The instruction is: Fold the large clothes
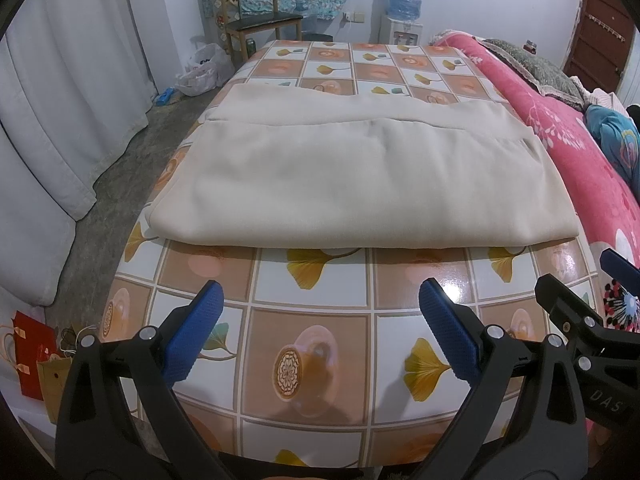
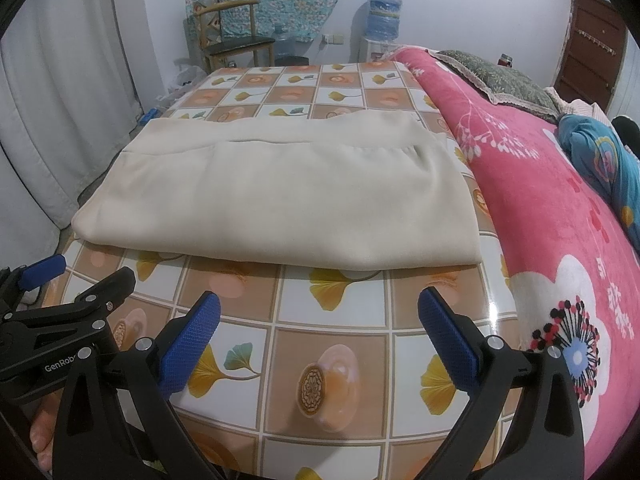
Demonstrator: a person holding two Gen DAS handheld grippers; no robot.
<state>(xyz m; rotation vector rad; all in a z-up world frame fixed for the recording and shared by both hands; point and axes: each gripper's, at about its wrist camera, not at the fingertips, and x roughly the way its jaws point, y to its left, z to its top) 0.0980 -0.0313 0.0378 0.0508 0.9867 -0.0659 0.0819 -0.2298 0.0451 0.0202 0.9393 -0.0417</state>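
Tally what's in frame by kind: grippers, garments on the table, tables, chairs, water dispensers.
Grippers: 2, left gripper and right gripper, both open
Beige garment: 1, folded
Patterned table: 1
Wooden chair: 1
Water dispenser: 1
Total: 6

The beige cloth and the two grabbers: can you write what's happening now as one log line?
beige cloth: folded, flat on patterned table | left gripper: jaws open, empty, short of cloth | right gripper: jaws open, empty, short of cloth
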